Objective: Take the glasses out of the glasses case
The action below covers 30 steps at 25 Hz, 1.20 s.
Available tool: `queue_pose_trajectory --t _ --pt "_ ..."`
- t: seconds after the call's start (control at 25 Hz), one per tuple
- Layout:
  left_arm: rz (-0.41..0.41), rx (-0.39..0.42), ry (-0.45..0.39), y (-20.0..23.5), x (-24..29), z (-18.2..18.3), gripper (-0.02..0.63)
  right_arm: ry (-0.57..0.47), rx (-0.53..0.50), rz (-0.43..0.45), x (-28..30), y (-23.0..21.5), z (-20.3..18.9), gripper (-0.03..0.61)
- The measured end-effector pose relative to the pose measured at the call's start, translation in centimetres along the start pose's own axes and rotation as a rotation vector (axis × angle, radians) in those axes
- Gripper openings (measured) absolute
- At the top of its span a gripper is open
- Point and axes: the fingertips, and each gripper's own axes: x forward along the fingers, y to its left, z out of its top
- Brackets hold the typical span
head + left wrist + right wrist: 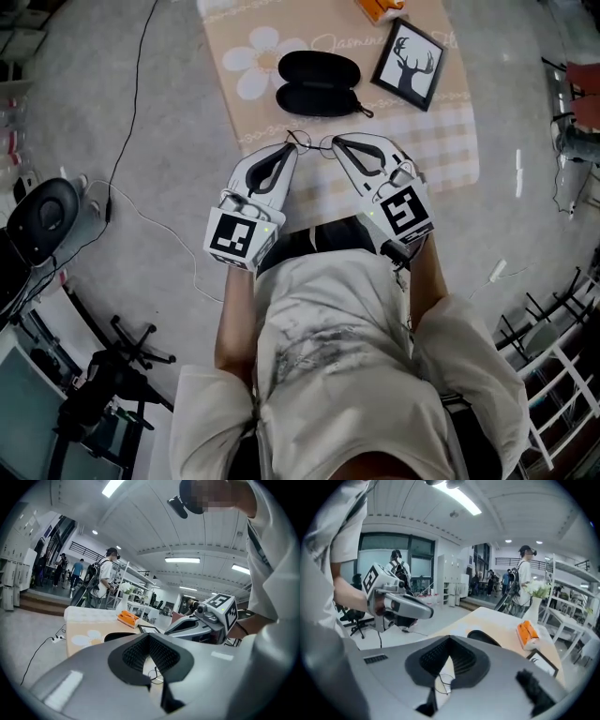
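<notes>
Two grippers: left gripper (pixel 291 148), right gripper (pixel 336 142), both clenched, tips together, nothing visibly pinched. One pair wire-rim glasses (pixel 312 143) between tips, on floral mat (pixel 441 141). One black glasses case (pixel 319 82), open, 12 o'clock from glasses. One deer picture frame (pixel 409 64), 2 o'clock. One orange pack (pixel 379 7) farthest.

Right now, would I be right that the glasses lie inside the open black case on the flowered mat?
Not quite. The case is open on the mat, but the glasses lie outside it, on the mat between the left tool and the right tool, as the head view shows.
</notes>
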Motion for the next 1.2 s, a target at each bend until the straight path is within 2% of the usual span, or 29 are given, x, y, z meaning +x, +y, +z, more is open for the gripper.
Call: queue_pose_trajectory --t 0.12,0.36,1.2 --pt "-0.010 0.013 -0.008 -0.4 -0.1 0.4 0.008 -0.045 0.065 0.004 -1.1 0.1 0.3 0.017" --pt "-0.024 0.019 0.008 -1.3 -0.3 -0.2 0.008 -0.070 0.151 0.016 -2.3 0.7 -0.5 0.015" --pt "-0.022 0.019 0.031 -1.6 0.7 -0.5 0.009 -0.081 0.155 0.036 -2.5 -0.1 -0.3 0.015"
